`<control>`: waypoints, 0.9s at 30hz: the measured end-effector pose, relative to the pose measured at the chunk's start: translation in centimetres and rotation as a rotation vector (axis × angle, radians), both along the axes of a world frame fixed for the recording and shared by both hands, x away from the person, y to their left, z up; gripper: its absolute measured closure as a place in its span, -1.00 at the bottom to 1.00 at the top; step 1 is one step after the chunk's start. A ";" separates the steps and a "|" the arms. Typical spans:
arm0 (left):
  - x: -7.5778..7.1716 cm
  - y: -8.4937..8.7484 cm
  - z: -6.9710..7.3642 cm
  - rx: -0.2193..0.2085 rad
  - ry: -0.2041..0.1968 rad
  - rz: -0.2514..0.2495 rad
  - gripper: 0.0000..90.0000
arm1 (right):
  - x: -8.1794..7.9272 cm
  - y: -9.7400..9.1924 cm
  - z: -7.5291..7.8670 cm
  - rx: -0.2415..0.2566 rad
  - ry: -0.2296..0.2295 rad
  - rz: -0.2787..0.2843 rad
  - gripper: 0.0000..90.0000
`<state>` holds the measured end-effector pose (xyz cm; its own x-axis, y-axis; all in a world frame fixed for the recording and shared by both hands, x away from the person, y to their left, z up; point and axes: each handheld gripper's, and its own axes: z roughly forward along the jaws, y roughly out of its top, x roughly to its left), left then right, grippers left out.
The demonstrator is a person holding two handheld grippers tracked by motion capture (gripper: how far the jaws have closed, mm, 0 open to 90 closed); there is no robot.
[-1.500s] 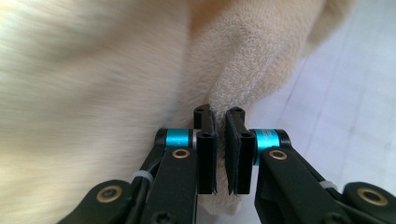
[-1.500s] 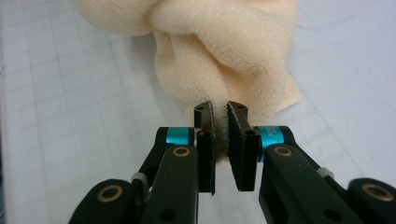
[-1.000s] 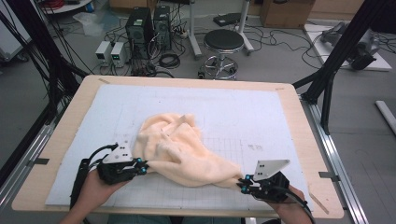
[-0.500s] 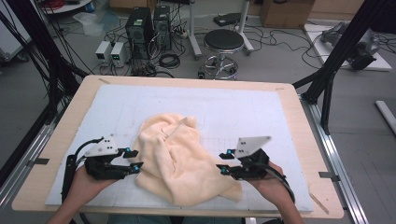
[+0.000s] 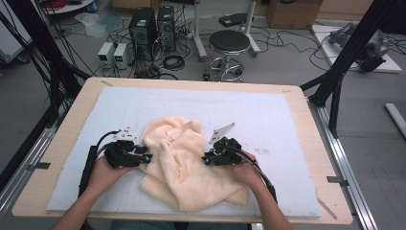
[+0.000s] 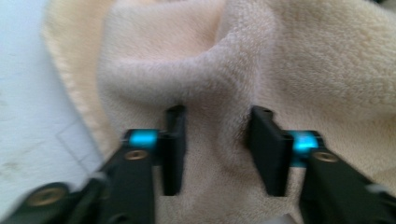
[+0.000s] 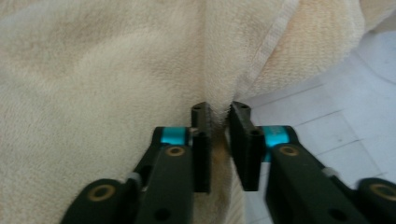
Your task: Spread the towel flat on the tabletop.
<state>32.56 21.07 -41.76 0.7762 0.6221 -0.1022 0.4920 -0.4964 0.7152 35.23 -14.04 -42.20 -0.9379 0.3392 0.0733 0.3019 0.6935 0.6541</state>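
- Lay crumpled near the white worktop's (image 5: 287,124) front edge: cream towel (image 5: 184,163).
- Left gripper (image 6: 217,147): closing, part open around a towel ridge (grip unclear).
- Right gripper (image 7: 218,140): pinched tight on a towel fold.

The worktop (image 5: 306,158) is a rectangular wooden board with a light border left bare on all sides. A white mat (image 5: 287,120) with a faint grid covers nearly its whole surface. A cream terry towel (image 5: 186,167) lies crumpled directly on the mat, near the front edge and slightly left of centre. A small pale strip, possibly tape, lies on the bare wood at the front right corner (image 5: 327,209).
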 end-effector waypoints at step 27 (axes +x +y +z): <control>-2.6 -3.2 1.5 -0.059 -0.032 -0.141 0.56 | -9.0 -13.2 2.0 0.003 -0.082 -0.189 0.64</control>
